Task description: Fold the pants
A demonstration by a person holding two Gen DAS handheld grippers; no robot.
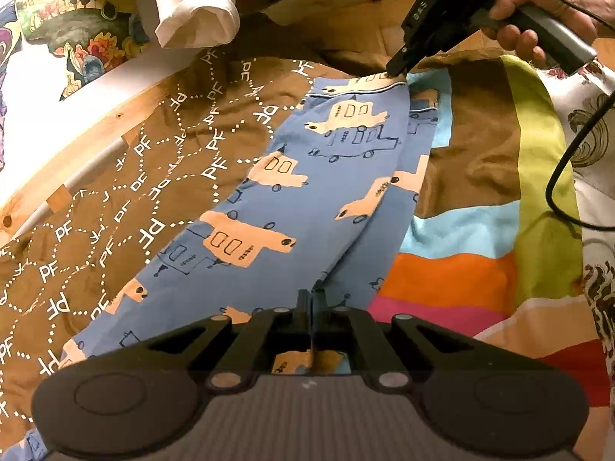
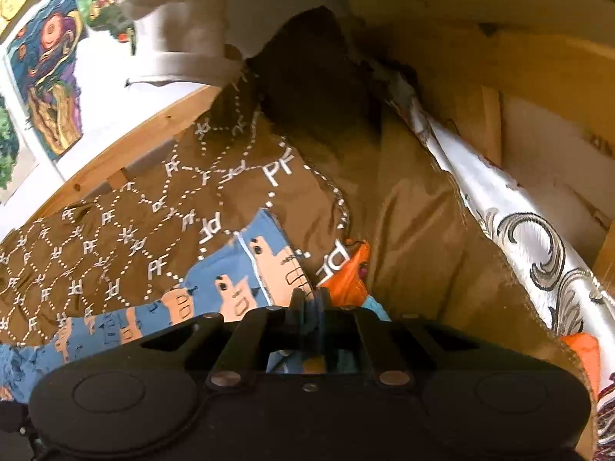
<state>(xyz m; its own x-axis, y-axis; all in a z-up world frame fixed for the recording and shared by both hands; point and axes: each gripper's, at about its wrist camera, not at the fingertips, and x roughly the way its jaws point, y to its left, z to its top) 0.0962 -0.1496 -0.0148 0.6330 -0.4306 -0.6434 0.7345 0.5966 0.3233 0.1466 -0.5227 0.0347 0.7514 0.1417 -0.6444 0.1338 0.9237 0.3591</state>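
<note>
My left gripper [image 1: 310, 299] and right gripper [image 1: 396, 71] each pinch the blue car-print cotton pants [image 1: 307, 192], which lie lengthwise between them on the brown patterned bedspread [image 1: 153, 146]; right holds the far hem.

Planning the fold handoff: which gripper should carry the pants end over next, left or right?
Right, probably. The right gripper is shut on the pants at the far cuff corner, free to travel; the left gripper pinches the near end and can anchor.
</note>
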